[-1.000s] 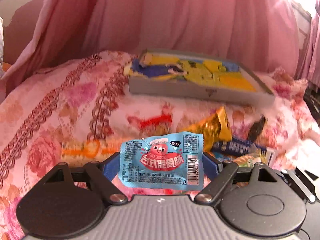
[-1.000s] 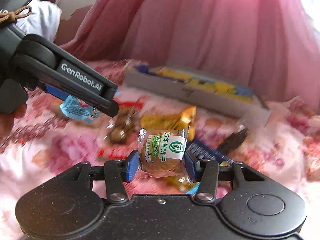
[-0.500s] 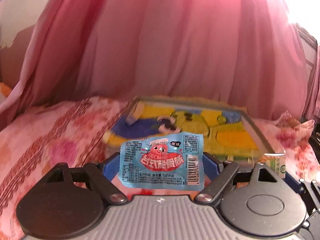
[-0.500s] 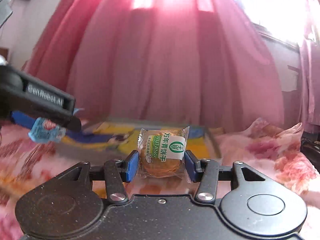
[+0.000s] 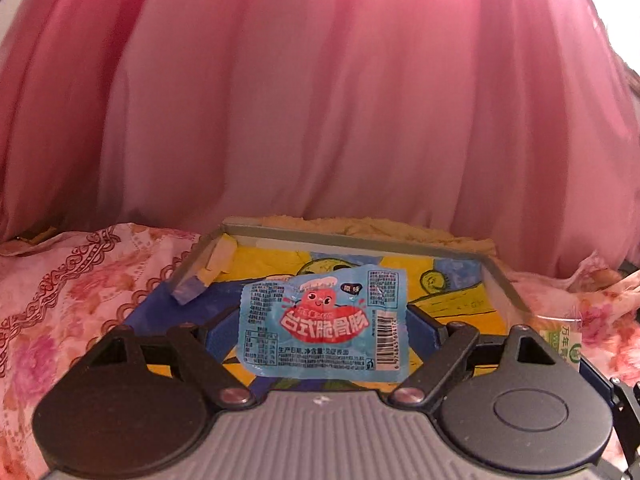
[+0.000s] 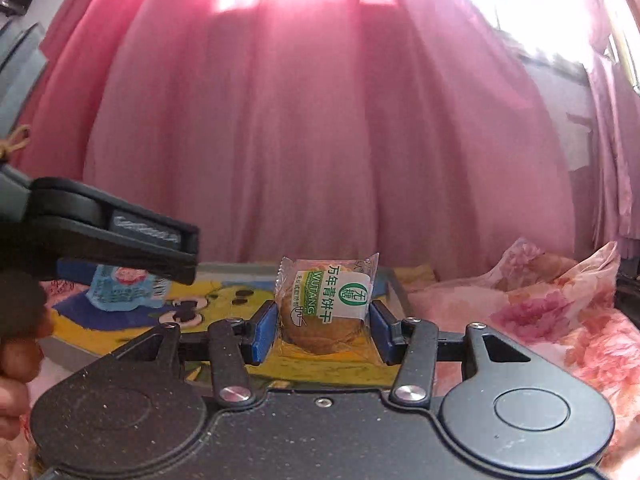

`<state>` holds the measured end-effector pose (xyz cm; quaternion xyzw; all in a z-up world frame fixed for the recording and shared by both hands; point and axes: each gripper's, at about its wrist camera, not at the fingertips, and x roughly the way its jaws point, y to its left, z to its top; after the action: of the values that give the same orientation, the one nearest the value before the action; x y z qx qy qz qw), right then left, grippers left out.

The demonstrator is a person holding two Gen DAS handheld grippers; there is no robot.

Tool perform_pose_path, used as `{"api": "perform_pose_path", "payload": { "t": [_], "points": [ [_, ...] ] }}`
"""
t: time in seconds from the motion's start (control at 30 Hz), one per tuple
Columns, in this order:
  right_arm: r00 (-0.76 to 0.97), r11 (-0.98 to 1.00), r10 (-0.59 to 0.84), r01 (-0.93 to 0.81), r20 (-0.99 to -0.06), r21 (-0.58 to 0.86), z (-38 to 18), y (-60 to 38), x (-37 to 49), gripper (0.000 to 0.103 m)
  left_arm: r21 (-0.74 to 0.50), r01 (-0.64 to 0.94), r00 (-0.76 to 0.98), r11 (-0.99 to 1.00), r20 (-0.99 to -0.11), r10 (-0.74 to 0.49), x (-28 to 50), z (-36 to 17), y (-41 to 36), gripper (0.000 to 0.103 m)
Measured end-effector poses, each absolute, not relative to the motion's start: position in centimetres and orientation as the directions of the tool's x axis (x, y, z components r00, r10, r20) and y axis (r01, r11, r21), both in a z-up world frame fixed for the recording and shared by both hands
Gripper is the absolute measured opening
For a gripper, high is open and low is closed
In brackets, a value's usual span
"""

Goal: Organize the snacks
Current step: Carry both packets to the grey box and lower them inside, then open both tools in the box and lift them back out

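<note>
Position change: both grippers have moved from the snack pile on the bed to above the box (image 5: 496, 280). Left gripper (image 5: 324, 330) fingers clamp the blue packet (image 5: 324, 316); right gripper (image 6: 322, 330) fingers clamp the biscuit (image 6: 326, 306). Release into the box likely follows.

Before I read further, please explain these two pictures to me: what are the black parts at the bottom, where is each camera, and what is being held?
The black parts are handheld grippers, one in each of a person's hands, each with a camera looking along its blue fingers. The left wrist view shows the left gripper shut on a blue sausage packet. The right wrist view shows the right gripper shut on a wrapped biscuit. Both hover over a shallow box with a yellow-and-blue cartoon floor, which lies on a floral cloth before a pink curtain.
</note>
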<state>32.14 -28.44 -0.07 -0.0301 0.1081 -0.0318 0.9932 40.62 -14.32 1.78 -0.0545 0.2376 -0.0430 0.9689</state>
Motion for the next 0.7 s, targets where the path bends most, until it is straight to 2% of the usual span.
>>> {"api": "perform_pose_path", "payload": {
  "t": [0.2, 0.43, 0.6, 0.7],
  "points": [
    [0.957, 0.997, -0.053, 0.034, -0.286, -0.069, -1.6, -28.4, 33.6, 0.052, -0.052, 0.046, 0.857, 0.998, -0.512, -0.066, 42.3, -0.2, -15.4, 0.088],
    [0.946, 0.998, -0.059, 0.048, -0.318, -0.041, -2.5, -28.7, 34.6, 0.053, -0.083, 0.008, 0.823, 0.996, -0.566, -0.054, 43.3, -1.5, -15.1, 0.088],
    [0.946, 0.998, -0.049, 0.036, -0.321, -0.045, -2.6, -28.5, 34.8, 0.062, -0.11, -0.006, 0.798, 0.994, -0.599, -0.062, 43.7, -2.0, -14.8, 0.092],
    [0.947, 0.998, -0.05, 0.037, -0.316, -0.046, -2.5, -28.6, 34.8, 0.068, -0.145, -0.019, 0.808, 0.989, -0.585, -0.071, 43.3, -1.7, -14.3, 0.1]
  ]
}}
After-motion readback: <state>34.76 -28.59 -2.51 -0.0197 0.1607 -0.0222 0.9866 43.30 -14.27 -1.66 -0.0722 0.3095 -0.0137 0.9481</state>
